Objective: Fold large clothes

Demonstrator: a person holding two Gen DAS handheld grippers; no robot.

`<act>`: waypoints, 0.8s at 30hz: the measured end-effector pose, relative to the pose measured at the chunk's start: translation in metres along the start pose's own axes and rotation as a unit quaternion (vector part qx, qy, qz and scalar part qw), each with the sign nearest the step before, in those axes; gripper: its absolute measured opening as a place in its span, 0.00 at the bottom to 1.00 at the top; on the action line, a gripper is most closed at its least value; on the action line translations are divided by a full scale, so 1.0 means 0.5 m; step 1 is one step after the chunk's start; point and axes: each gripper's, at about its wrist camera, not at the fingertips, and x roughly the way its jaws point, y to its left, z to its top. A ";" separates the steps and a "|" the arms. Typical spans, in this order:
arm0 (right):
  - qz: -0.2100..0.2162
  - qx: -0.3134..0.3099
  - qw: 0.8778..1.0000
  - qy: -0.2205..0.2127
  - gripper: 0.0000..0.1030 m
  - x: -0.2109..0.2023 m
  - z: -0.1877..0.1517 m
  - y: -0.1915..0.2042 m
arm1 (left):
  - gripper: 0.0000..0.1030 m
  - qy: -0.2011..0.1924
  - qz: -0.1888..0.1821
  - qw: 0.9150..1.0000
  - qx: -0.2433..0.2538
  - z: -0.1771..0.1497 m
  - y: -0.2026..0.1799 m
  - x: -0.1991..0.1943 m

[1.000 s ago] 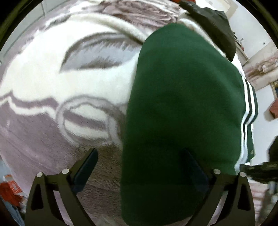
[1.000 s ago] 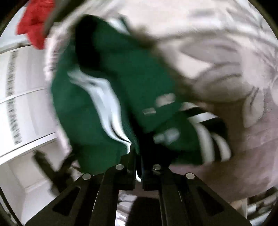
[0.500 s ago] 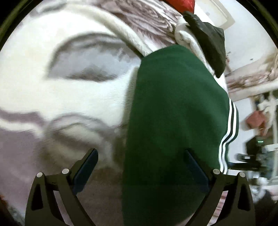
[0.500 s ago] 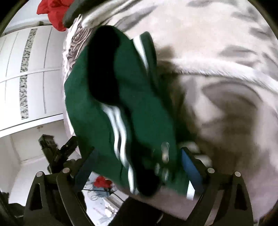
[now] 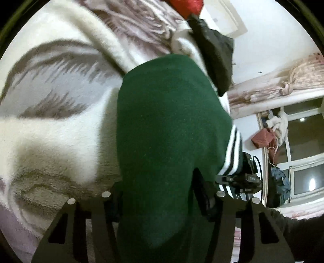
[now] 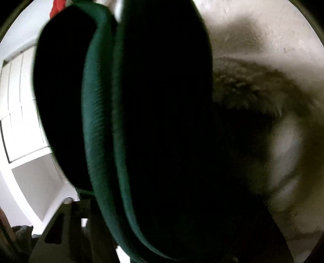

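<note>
Left gripper (image 5: 159, 192) first: its jaws have just been closing and now both pads squeeze a thick wad of the green garment (image 5: 168, 121), so that side looks like a real grab.

Right gripper (image 6: 145, 222) is harder. Its jaws have been closing too, and the garment's ribbed green edge runs straight down into the gap. Only one finger (image 6: 66, 218) shows in that view though, and the rest is dark cloth up against the lens, so I honestly can't tell if it's pinching yet.

The garment itself is lying on the fluffy cream-and-grey blanket (image 5: 60, 131), already doubled into a long band. The long axis runs straight away from the left fingers, up toward a black garment (image 5: 214, 52) and something red (image 5: 186, 8) at the far end. The white-striped edge (image 5: 232, 153) is on the right side of the band, and the right tool's body sits right at it.

So both hands are on the near end, left on the plain side and right on the striped side. My guess is the next move is lifting this end and carrying it along the band to the far end. It'd come out lopsided if the right side hasn't actually caught.
</note>
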 end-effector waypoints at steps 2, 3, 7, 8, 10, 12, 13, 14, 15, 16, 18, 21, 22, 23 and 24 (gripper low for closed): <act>0.010 0.010 1.000 -0.014 0.44 -0.024 -0.009 0.021 | 0.48 0.000 0.000 1.000 0.018 0.015 -0.021 -0.008; 0.016 0.015 1.000 -0.020 0.43 -0.034 -0.013 0.030 | 0.48 0.000 -0.003 1.000 0.025 0.024 -0.036 -0.013; 0.045 0.013 0.998 -0.042 0.42 -0.083 -0.016 0.086 | 0.48 -0.002 -0.005 0.999 0.048 0.065 -0.071 -0.036; 0.047 0.011 0.998 -0.050 0.42 -0.100 -0.013 0.105 | 0.48 -0.002 -0.006 0.998 0.057 0.076 -0.085 -0.043; 0.049 0.003 0.997 -0.062 0.42 -0.114 -0.005 0.154 | 0.48 -0.005 -0.009 0.997 0.071 0.098 -0.114 -0.054; 0.049 -0.004 0.996 -0.075 0.42 -0.152 0.007 0.195 | 0.48 -0.007 -0.013 0.996 0.085 0.125 -0.140 -0.059; 0.047 -0.008 0.995 -0.083 0.42 -0.176 0.017 0.219 | 0.48 -0.008 -0.016 0.995 0.094 0.143 -0.157 -0.063; 0.045 -0.012 0.995 -0.091 0.42 -0.199 0.029 0.244 | 0.48 -0.009 -0.019 0.995 0.101 0.165 -0.177 -0.064; 0.042 -0.015 0.994 -0.096 0.42 -0.219 0.037 0.264 | 0.48 -0.010 -0.021 0.994 0.106 0.188 -0.199 -0.064; 0.039 -0.017 0.994 -0.105 0.42 -0.249 0.055 0.288 | 0.48 -0.011 -0.024 0.994 0.110 0.209 -0.213 -0.065; 0.035 -0.022 0.992 -0.117 0.42 -0.299 0.091 0.330 | 0.48 -0.014 -0.028 0.992 0.119 0.261 -0.255 -0.064; 0.029 -0.039 0.990 -0.136 0.42 -0.376 0.157 0.410 | 0.48 -0.021 -0.037 0.990 0.135 0.343 -0.304 -0.057; 0.026 -0.047 0.988 -0.142 0.42 -0.425 0.176 0.429 | 0.48 -0.025 -0.042 0.989 0.139 0.385 -0.326 -0.049; 0.023 -0.053 0.988 -0.146 0.42 -0.485 0.223 0.446 | 0.48 -0.028 -0.045 0.988 0.142 0.421 -0.343 -0.040; 0.019 -0.060 0.987 -0.150 0.42 -0.510 0.261 0.470 | 0.48 -0.032 -0.048 0.988 0.144 0.461 -0.359 -0.028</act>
